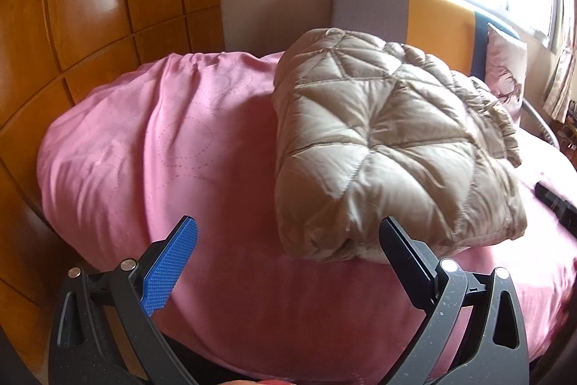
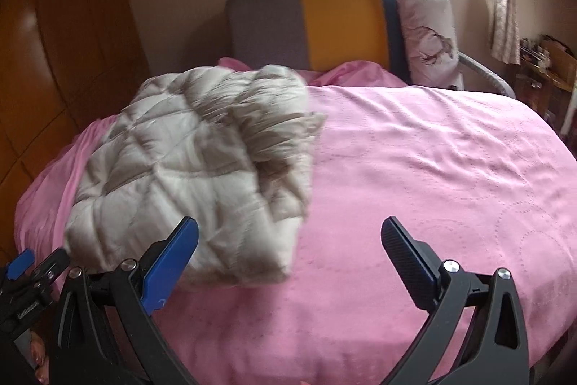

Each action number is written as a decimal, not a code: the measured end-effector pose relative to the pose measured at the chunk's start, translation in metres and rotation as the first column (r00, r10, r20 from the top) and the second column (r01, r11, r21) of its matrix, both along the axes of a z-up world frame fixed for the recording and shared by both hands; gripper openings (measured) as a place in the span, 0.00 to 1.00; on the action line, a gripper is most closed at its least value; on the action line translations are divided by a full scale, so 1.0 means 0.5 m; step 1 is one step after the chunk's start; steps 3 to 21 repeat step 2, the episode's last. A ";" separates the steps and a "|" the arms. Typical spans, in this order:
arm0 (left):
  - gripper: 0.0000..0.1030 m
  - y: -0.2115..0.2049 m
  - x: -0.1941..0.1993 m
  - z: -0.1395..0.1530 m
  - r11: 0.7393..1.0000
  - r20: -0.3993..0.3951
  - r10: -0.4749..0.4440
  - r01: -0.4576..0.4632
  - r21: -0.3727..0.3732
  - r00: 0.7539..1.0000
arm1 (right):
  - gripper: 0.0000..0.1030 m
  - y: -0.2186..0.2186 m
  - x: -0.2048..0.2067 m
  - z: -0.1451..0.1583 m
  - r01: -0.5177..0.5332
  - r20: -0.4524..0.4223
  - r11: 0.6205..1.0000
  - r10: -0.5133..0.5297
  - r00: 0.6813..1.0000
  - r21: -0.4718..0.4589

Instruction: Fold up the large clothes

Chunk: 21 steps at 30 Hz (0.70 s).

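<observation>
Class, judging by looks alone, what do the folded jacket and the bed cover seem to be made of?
Quilted puffer jacket: probably thin nylon or polyester shell over padding; beige, slight sheen, puffy stitched triangles. Pink bed cover: soft matte woven fabric, perhaps cotton or microfibre; gentle wrinkles, dotted stitched circles.

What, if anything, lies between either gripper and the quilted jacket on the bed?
Nothing visible. The left gripper is open, its right-hand finger beside the beige quilted jacket's near edge. The right gripper is open too, with only pink bedspread between it and the jacket.

no legible text, faint marking on left gripper body (too blurred)
</observation>
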State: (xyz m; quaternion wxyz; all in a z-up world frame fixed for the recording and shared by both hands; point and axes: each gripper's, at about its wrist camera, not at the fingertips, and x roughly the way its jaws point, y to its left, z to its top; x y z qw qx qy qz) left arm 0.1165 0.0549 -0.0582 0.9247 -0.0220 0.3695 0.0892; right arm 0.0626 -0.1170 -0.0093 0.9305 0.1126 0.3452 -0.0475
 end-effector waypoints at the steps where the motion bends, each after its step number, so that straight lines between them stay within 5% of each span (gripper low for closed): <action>1: 0.97 0.005 0.002 -0.002 1.000 -0.006 0.008 -0.008 0.010 1.000 | 0.98 -0.037 0.016 -0.007 0.063 -0.014 0.998 -0.063 0.998 -0.009; 2: 0.97 0.010 0.006 -0.004 1.000 -0.015 0.017 -0.016 0.023 1.000 | 0.98 -0.077 0.034 -0.018 0.128 -0.034 0.992 -0.128 0.991 -0.018; 21: 0.97 0.010 0.006 -0.004 1.000 -0.015 0.017 -0.016 0.023 1.000 | 0.98 -0.077 0.034 -0.018 0.128 -0.034 0.992 -0.128 0.991 -0.018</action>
